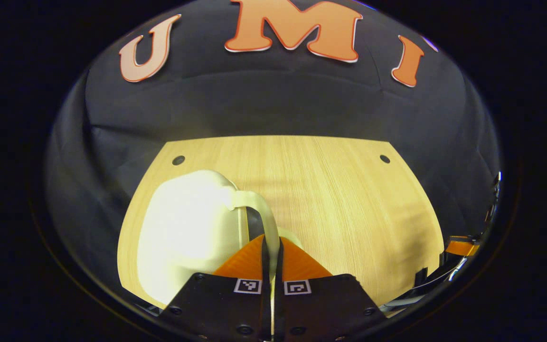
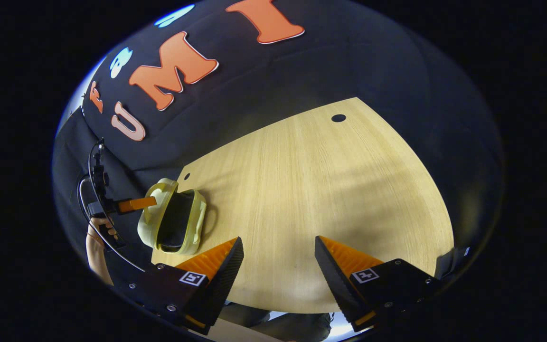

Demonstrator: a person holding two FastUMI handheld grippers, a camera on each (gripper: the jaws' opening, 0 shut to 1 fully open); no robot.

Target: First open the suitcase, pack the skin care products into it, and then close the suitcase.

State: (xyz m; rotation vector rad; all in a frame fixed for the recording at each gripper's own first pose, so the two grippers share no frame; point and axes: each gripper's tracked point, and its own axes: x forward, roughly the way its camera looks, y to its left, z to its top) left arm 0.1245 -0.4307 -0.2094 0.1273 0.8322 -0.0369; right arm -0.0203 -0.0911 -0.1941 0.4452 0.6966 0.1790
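A small pale-yellow suitcase point(image 1: 188, 228) stands on the left of the wooden table point(image 1: 340, 199). My left gripper point(image 1: 272, 240) is shut on a thin cream strip at the case's edge, either handle or lid rim. In the right gripper view the suitcase point(image 2: 178, 223) gapes partly open with a dark inside, and the left gripper point(image 2: 136, 204), held by a hand point(image 2: 98, 237), meets its lid from the left. My right gripper point(image 2: 278, 240) hangs open over the table's near edge, nothing between its fingers, to the right of the case. It also shows as the right gripper point(image 1: 461, 247) at the far right.
The wooden table point(image 2: 325, 190) has small round holes point(image 1: 385, 158) near its far corners and black cloth behind it. The person's legs point(image 2: 278, 325) show below the near edge. A cable point(image 2: 88, 190) trails from the left gripper.
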